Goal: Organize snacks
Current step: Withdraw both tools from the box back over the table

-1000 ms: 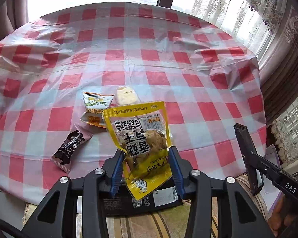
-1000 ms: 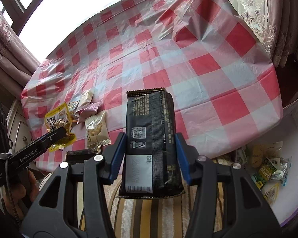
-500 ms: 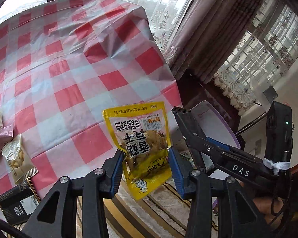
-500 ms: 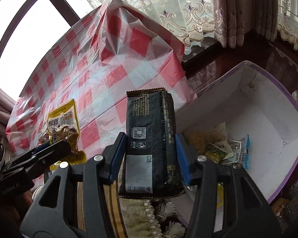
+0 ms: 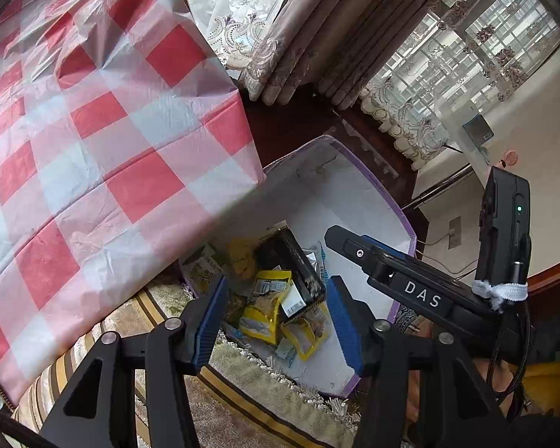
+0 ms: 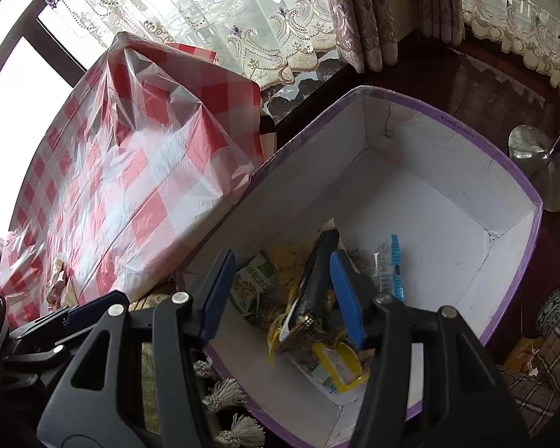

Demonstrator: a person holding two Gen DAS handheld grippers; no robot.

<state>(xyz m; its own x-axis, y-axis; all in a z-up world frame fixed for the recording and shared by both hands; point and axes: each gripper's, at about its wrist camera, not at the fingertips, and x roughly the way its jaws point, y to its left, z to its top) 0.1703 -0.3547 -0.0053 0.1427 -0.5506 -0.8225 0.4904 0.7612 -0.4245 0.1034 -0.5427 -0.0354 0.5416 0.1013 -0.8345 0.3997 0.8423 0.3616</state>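
A white box with a purple rim point(image 5: 388, 201) point(image 6: 504, 156) stands on the floor beside the table. Several snack packets lie in it. In the left wrist view my left gripper point(image 5: 278, 323) hangs above the box, its jaws opening with nothing pressed between them. The yellow packet point(image 5: 267, 306) lies below it among the others. My right gripper point(image 6: 282, 293) is over the same box, jaws also opening. The black packet point(image 6: 311, 280) leans on its edge in the box beneath it, free of the pads. That right gripper point(image 5: 358, 252) shows at the right of the left wrist view.
The table with its red-and-white checked cloth point(image 5: 112, 130) point(image 6: 138, 171) overhangs the box's left side. A few snacks point(image 6: 59, 283) remain on it far left. A striped, tasselled rug point(image 5: 220, 403) lies below. Curtains point(image 6: 362, 11) and a lamp base point(image 6: 534, 164) stand behind.
Both grippers swung right from over the table to above the box. Each let go of its packet, and the yellow and black packets now lie in the box.
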